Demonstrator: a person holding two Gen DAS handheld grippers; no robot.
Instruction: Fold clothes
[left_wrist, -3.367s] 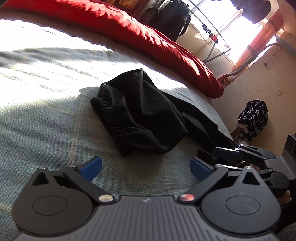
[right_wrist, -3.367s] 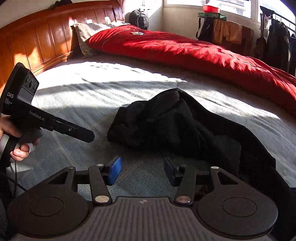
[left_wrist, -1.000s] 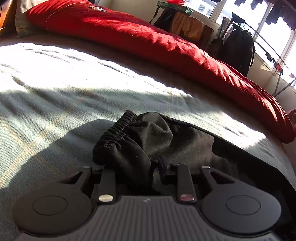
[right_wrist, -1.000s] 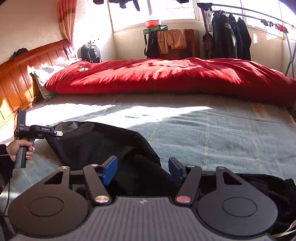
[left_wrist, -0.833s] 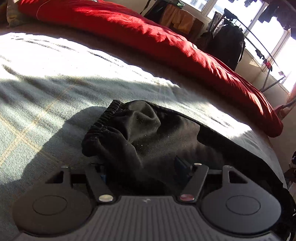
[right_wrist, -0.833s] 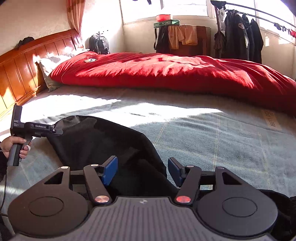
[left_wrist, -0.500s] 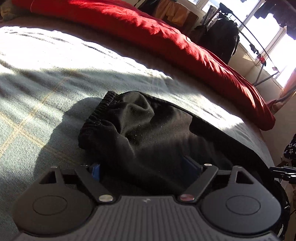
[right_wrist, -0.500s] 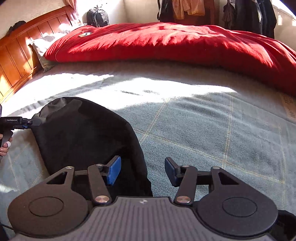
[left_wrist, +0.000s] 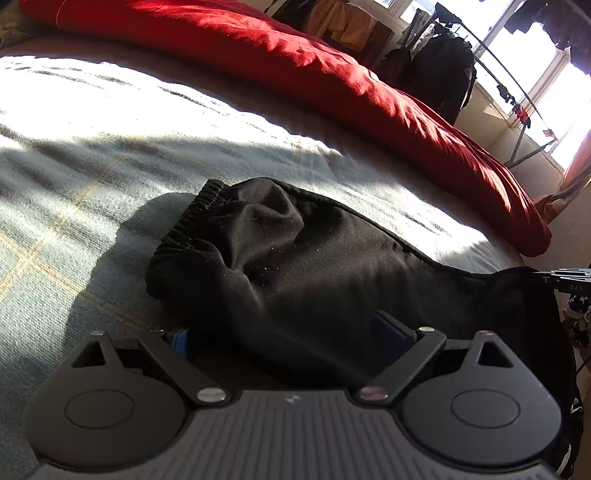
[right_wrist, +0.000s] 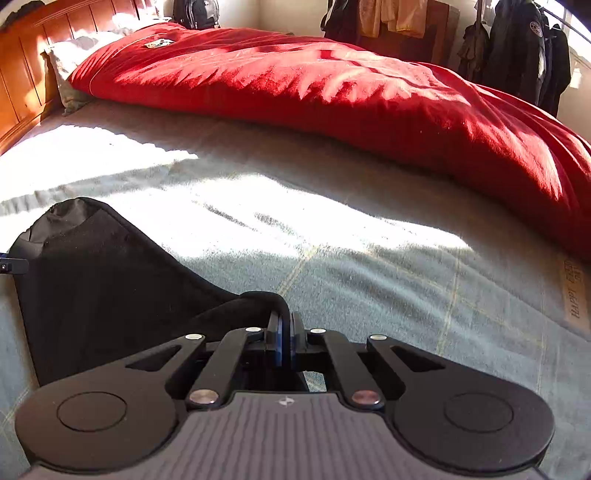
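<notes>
While the black trousers (left_wrist: 295, 266) lay bunched on the grey-green bed cover (right_wrist: 369, 266), elastic waistband (left_wrist: 192, 221) toward the sunlit patch and the far end trailing to the bed's near edge, you had your right tongs (right_wrist: 284, 332) clenched on a fold of that far end, the blue pads pressed together with cloth rising between them. Your left tongs (left_wrist: 291, 334) were spreading, pads wide either side of the heaped fabric and pressing on nothing. To do the step well, I judged you needed to draw the pinched end away low and level, so the legs straightened without lifting off the cover, then take the waistband again with the left. The red duvet (right_wrist: 369, 96) lay well clear behind.
</notes>
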